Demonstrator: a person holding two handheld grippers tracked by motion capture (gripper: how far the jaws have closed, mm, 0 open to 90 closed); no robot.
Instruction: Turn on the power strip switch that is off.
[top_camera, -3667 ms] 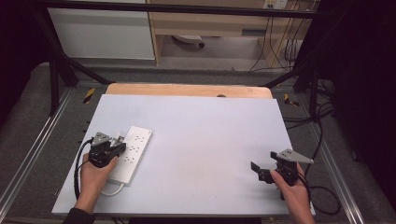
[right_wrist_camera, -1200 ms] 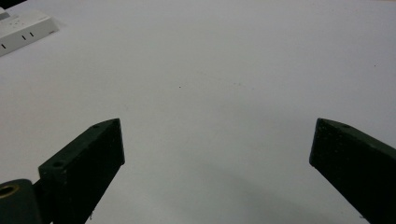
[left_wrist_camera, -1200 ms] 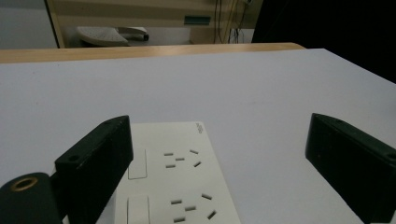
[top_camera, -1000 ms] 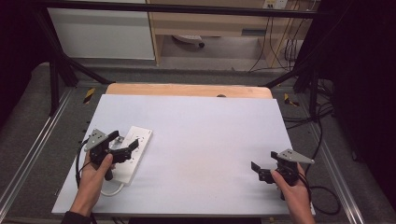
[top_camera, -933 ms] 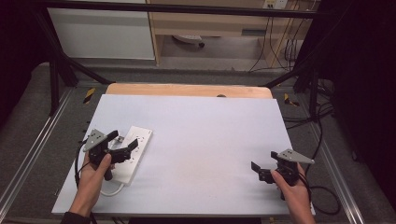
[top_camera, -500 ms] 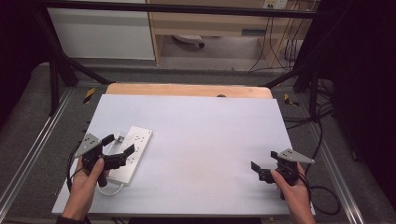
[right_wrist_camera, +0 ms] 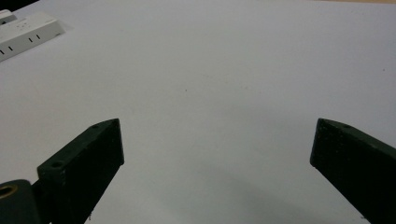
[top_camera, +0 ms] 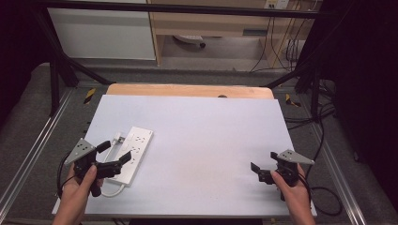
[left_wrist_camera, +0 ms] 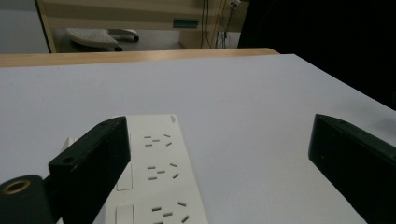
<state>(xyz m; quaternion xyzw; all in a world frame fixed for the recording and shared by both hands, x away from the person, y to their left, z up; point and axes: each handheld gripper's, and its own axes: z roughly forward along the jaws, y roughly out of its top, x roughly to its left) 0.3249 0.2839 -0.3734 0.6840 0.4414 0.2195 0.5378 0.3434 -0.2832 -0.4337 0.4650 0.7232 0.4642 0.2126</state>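
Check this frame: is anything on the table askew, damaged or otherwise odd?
Nothing stands out. The white power strip lies flat near the table's left edge, angled to the table's sides, with no visible damage. The left gripper is open by it; the right gripper is open over bare surface.

The tabletop (top_camera: 206, 140) is viewed from above its near side, looking forward and down. The left gripper view is set low and close, facing the far edge over the power strip (left_wrist_camera: 159, 182). The right gripper view is aimed leftward across the surface; the strip is shared.
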